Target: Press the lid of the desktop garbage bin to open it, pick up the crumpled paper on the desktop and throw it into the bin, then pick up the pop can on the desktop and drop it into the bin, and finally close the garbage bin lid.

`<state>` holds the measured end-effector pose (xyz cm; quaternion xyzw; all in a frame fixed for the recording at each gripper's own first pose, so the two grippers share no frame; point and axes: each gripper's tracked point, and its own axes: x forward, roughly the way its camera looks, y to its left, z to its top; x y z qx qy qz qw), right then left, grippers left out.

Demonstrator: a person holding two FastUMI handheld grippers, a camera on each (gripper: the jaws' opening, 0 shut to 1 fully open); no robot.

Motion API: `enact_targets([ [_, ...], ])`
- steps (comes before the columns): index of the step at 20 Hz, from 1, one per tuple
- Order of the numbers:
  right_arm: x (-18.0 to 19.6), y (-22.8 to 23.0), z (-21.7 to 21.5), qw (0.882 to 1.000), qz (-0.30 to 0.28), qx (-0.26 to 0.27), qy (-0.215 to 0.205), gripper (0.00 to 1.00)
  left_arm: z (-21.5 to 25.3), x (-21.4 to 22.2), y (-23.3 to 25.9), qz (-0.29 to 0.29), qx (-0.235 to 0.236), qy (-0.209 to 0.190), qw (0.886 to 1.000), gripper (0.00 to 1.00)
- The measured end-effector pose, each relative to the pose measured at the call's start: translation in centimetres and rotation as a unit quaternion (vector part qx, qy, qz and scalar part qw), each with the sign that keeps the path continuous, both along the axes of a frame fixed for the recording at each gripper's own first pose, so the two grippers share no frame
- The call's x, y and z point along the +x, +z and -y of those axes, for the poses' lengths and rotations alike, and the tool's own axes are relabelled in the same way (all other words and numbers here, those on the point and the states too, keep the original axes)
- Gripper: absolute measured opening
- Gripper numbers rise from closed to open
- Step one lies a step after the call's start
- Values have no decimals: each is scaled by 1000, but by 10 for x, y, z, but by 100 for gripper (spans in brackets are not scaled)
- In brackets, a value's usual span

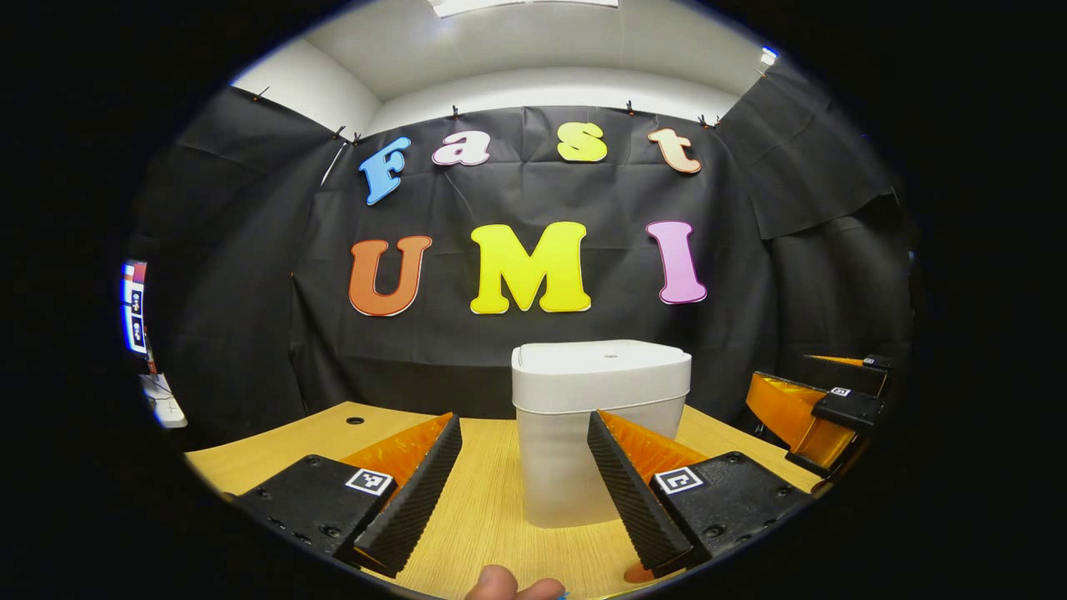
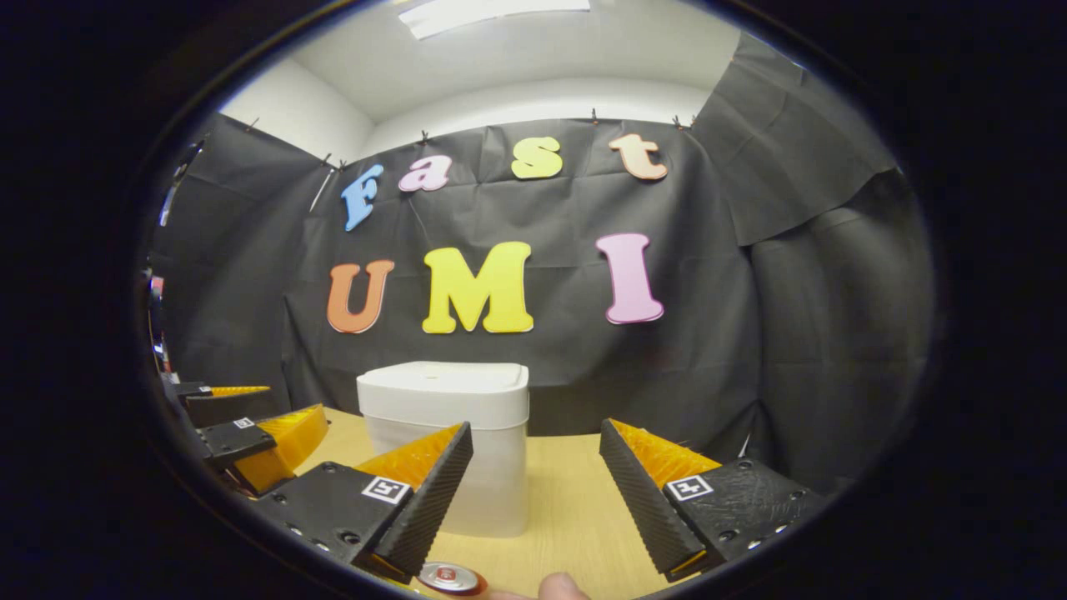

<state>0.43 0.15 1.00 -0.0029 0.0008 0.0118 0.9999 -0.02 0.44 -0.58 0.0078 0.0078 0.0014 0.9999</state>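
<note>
Wooden desktop (image 1: pixel 492 500), white bin (image 1: pixel 600 425) upright with lid down, pop can (image 2: pixel 450 577) top-up, both grippers' fingers spread, empty.

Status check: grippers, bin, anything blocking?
Left gripper open, empty. Right gripper open, empty. Bin upright on table, lid shut. Pop can near right gripper. Path to bin clear.

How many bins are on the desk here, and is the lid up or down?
1. The bin stands on the desk ahead of the left gripper, lid down; the right gripper faces it too. More may sit outside the views.
</note>
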Motion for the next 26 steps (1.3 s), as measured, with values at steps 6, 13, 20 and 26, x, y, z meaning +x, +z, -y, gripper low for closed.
enact_targets([
  [6,26,33,11,1000,10,0,5,95,-4,-4,-3,-2,-3,3,1000,98],
  [13,86,65,-33,998,3,-11,61,95,-16,-14,-3,-6,2,18,1000,98],
  [20,122,57,-81,994,-25,-31,100,89,-39,-16,-6,-9,0,40,999,98],
  [26,141,47,-87,995,-49,-7,87,46,-50,-19,-11,-13,-2,47,999,98],
])
